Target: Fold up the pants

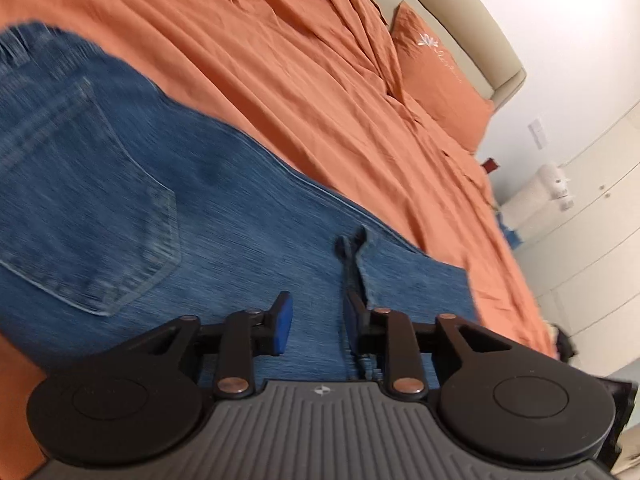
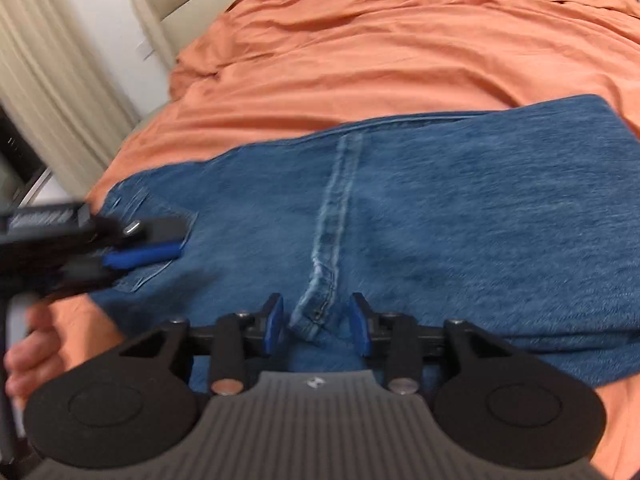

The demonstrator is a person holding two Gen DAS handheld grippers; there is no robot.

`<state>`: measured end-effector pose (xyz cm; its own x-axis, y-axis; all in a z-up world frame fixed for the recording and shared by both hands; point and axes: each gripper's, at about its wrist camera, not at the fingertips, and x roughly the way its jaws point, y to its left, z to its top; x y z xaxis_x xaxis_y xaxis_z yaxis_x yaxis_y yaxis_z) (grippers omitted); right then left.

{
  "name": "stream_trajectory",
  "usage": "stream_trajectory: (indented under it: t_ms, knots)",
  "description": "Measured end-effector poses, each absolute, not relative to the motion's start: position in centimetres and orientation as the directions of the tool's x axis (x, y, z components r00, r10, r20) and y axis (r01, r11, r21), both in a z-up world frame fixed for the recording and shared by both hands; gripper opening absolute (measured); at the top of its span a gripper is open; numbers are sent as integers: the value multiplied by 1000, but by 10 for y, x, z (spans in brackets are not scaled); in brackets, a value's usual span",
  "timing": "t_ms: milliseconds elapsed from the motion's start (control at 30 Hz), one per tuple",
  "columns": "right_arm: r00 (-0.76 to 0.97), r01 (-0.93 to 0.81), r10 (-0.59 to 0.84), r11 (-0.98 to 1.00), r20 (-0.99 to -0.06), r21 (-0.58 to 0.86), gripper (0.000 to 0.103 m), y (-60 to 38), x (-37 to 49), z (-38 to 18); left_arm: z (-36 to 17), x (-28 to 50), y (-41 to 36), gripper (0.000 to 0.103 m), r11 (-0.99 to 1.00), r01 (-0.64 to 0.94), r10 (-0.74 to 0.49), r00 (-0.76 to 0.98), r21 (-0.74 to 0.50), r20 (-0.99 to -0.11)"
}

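Denim jeans [image 2: 400, 216] lie flat on the orange bedsheet [image 2: 360, 52], back pocket [image 1: 80, 196] at nine o'clock in the left view. Left gripper [image 1: 318, 320] fingers are spread, gripping nothing. Right gripper [image 2: 318, 324] fingers are spread astride the centre seam [image 2: 332, 208], not pinching it.

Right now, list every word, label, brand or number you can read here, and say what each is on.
No text can be read outright.
Pillow: white embroidered script under a flower motif, too blurred to read.
Left gripper body: small emblem, no letters.
Right gripper body: small emblem, no letters.
Jeans: no label visible.
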<state>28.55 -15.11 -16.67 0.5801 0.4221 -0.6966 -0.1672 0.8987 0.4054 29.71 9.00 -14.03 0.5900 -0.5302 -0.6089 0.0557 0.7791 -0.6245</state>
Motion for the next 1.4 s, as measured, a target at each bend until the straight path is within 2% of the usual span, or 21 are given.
stream_trajectory:
  t_ms: [67,133,233,367,500,533,600,667,733,833,967,1067,1133,1400]
  knots:
    - [573,-185,435,894,-694,407,34,-157,282,-157,-148,305,82,41,759,72,-566,564,-648,-601]
    - [610,-173,413,902,-677,394,40,-173,280,-145,-156,317,70,43,756,90,-583,542,-648,-605]
    - [695,-119,308,940,-649,319,43,-203,280,-131,-164,338,54,47,750,92,-590,543,-655,-598]
    - [745,-21,206,958,-635,287,43,-245,285,-134,-178,364,35,48,717,82,-618,534,-693,-577]
    - [750,68,151,951,-644,302,43,-278,298,-146,-194,379,19,48,753,75,-583,537,-654,-610]
    - [751,82,142,949,-645,304,43,-284,302,-147,-197,381,18,45,756,74,-579,539,-651,-612]
    - [757,102,124,948,-642,303,42,-297,306,-147,-199,382,15,25,773,77,-563,541,-629,-625]
    - [765,129,86,951,-639,281,27,-311,307,-147,-191,377,8,12,804,133,-541,568,-579,-621]
    - [769,149,57,953,-637,265,17,-321,311,-147,-175,364,3,9,823,185,-523,616,-537,-589]
    - [774,166,37,951,-632,260,11,-333,323,-143,-147,350,1,8,824,262,-529,674,-503,-516]
    - [791,162,4,963,-612,216,8,-337,350,-139,-152,355,-1,8,860,248,-487,659,-447,-573]
    - [774,150,-4,972,-633,179,0,-337,377,-156,-176,361,1,8,867,199,-471,631,-458,-617]
    - [755,148,-17,978,-656,145,0,-340,392,-172,-182,364,-1,8,871,197,-465,624,-449,-628]
    - [714,158,2,974,-700,164,0,-348,411,-208,-192,367,-6,11,884,210,-452,606,-417,-655]
